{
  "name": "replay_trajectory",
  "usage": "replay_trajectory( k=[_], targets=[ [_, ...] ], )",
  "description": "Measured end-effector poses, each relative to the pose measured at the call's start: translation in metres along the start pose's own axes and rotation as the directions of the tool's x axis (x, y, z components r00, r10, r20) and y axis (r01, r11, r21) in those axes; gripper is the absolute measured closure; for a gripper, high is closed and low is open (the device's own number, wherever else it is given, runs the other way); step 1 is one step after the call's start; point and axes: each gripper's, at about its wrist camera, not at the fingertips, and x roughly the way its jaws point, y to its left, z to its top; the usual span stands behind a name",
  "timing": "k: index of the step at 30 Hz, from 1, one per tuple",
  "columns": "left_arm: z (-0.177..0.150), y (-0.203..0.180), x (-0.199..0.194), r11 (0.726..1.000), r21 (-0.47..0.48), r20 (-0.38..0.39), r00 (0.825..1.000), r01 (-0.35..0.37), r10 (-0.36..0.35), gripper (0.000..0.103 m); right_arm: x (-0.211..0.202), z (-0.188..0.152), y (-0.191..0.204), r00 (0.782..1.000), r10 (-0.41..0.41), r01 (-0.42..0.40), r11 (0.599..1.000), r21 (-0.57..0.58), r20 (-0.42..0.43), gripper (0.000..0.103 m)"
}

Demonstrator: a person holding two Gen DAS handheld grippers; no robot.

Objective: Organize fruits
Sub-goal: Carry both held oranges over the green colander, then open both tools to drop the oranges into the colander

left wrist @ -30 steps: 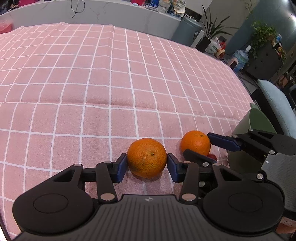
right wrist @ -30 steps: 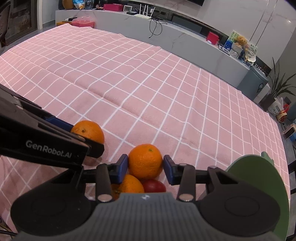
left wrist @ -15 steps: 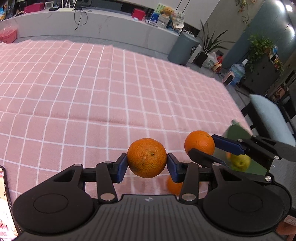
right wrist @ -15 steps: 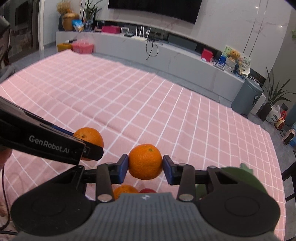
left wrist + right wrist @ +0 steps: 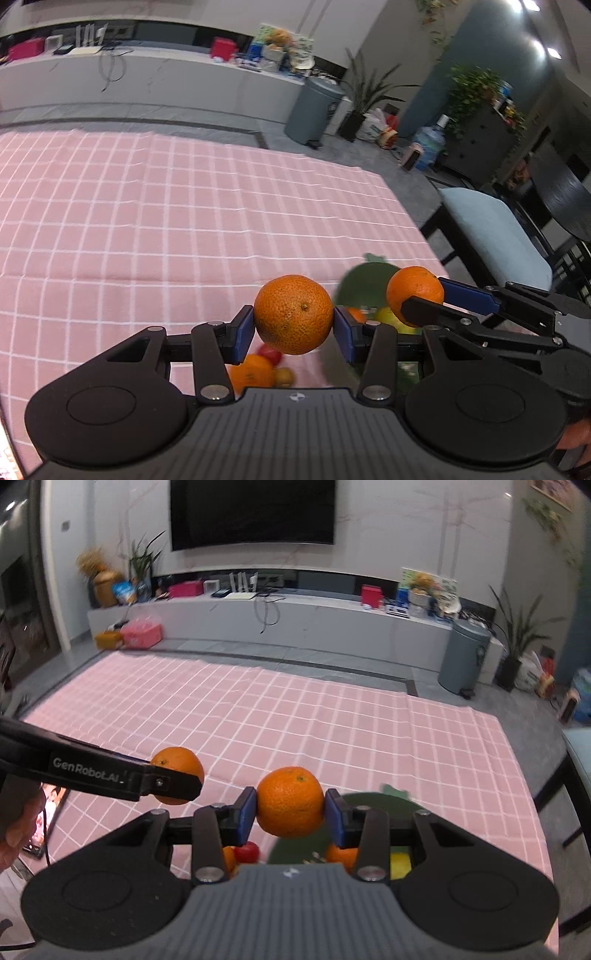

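Observation:
My left gripper [image 5: 293,329] is shut on an orange [image 5: 291,310], lifted clear above the pink checked cloth [image 5: 147,229]. To its right, my right gripper [image 5: 428,297] is shut on a second orange [image 5: 412,290], seen in the right wrist view as the orange [image 5: 290,797] between the blue pads [image 5: 246,814]. The left gripper [image 5: 177,777] shows there at the left with its orange [image 5: 179,760]. Below lies a dark green plate [image 5: 373,803] holding a small orange [image 5: 341,854] and a yellow fruit [image 5: 400,864]. A red fruit [image 5: 247,851] and another orange [image 5: 251,373] lie on the cloth beside it.
A phone [image 5: 42,821] lies at the cloth's left edge near a person's hand [image 5: 14,830]. A chair with a pale blue seat [image 5: 491,232] stands off the table's right side. Beyond the far edge are a grey bin [image 5: 463,657] and a long white bench [image 5: 295,616].
Both grippers have risen off the cloth, each still shut on its orange. The green plate and the fruit on it have come into view beneath them.

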Motion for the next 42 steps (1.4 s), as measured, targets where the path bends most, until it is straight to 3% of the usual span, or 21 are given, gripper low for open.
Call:
replay_trajectory(
  k=[8, 17, 25, 36, 42],
  targets=[
    [0.002, -0.051, 0.024, 0.995, 0.086, -0.050, 0.997, 0.055, -0.051, 0.051, -0.025, -0.020, -0.038, 0.999, -0.046, 0.046, 0.999, 0.022, -0.029, 0.066],
    [-0.004, -0.088, 0.073, 0.981, 0.195, -0.152, 0.988, -0.009, 0.039, 0.051, -0.012, -0.046, -0.059, 0.991, -0.058, 0.060, 0.998, 0.015, -0.120, 0.066],
    [-0.009, -0.091, 0.103, 0.966, 0.254, -0.208, 0.973, -0.042, 0.097, 0.051, 0.022, -0.056, -0.060, 0.975, -0.085, 0.083, 0.996, -0.018, -0.203, 0.066],
    [-0.015, -0.095, 0.122, 0.946, 0.322, -0.252, 0.961, -0.032, 0.118, 0.051, 0.048, -0.070, -0.062, 0.955, -0.088, 0.079, 0.996, -0.043, -0.284, 0.066],
    [-0.014, -0.092, 0.126, 0.952, 0.304, -0.265, 0.959, -0.017, 0.102, 0.051, 0.060, -0.072, -0.060, 0.946, -0.079, 0.066, 0.996, -0.052, -0.313, 0.066]
  ],
)
